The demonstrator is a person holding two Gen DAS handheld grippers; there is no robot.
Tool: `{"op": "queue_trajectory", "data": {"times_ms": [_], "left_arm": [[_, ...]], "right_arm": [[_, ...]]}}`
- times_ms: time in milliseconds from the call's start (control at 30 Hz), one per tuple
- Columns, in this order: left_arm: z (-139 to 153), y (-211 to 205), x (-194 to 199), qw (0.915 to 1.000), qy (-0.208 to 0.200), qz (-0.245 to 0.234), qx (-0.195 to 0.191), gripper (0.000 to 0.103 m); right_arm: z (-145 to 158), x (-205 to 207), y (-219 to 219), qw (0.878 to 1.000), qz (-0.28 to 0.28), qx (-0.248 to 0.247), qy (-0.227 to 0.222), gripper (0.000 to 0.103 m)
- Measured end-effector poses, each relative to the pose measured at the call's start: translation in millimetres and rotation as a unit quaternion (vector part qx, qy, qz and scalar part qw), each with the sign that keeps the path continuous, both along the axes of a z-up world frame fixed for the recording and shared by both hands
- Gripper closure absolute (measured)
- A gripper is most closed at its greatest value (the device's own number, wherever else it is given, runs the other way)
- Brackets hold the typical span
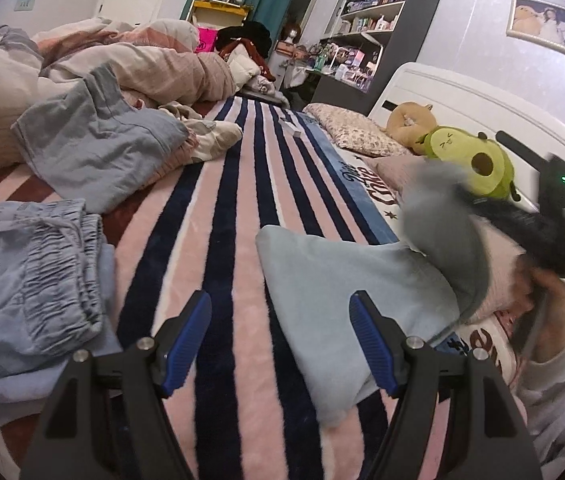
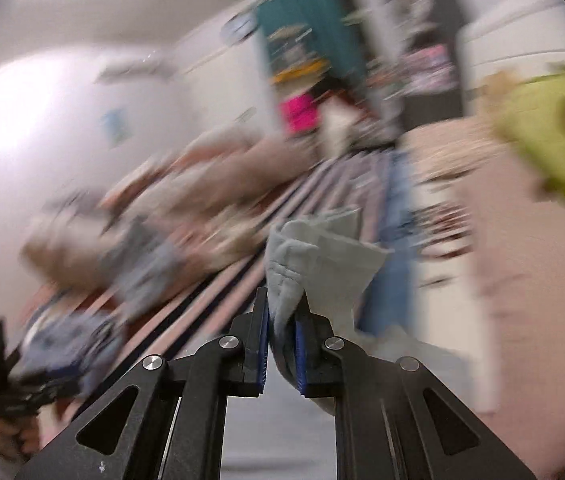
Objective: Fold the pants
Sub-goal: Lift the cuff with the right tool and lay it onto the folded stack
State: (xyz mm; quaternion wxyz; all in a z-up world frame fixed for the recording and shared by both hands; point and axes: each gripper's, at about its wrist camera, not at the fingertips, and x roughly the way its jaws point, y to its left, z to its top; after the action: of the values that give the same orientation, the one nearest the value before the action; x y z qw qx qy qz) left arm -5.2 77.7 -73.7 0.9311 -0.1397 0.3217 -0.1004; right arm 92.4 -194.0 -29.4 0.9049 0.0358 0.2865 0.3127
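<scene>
Though R-wrist view blurry: right gripper (image 2: 282, 320) apparently clamped on pale-blue pants (image 2: 318, 256); L view only: left gripper (image 1: 280, 340) agape, nothing between.

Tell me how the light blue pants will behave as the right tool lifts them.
Likely floppy: the light blue pants sag from the right tool, shut on a bunched edge. Probably light, since one pinch holds them. The soft fabric looks unlikely to slip.

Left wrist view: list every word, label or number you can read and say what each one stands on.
Blue band of the striped blanket: cursive lettering, upside down, perhaps "Cute"; not sure.
Blanket edge by the right tool: large brown letters, cut off, unreadable.
Denim pants at left: small repeated print, too small to read.
Shelf boxes: too small.
Right wrist view: all blurred.
</scene>
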Motion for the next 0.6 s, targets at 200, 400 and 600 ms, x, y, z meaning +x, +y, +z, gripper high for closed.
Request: {"op": "queue_trajectory", "data": {"times_ms": [200, 400, 600], "left_arm": [[-10, 10, -8, 0.9999, 0.009, -0.006, -0.004, 0.032], [-22, -3, 8, 0.9987, 0.026, -0.038, -0.021, 0.032], [-35, -37, 56, 0.9909, 0.058, -0.094, -0.078, 0.032]], "right_arm": [[-81, 4, 107, 0.969, 0.176, -0.109, 0.137, 0.098], [-69, 2, 79, 0.975, 0.151, -0.099, 0.13, 0.091], [-43, -3, 4, 0.989, 0.021, -0.134, 0.058, 0.067]]}}
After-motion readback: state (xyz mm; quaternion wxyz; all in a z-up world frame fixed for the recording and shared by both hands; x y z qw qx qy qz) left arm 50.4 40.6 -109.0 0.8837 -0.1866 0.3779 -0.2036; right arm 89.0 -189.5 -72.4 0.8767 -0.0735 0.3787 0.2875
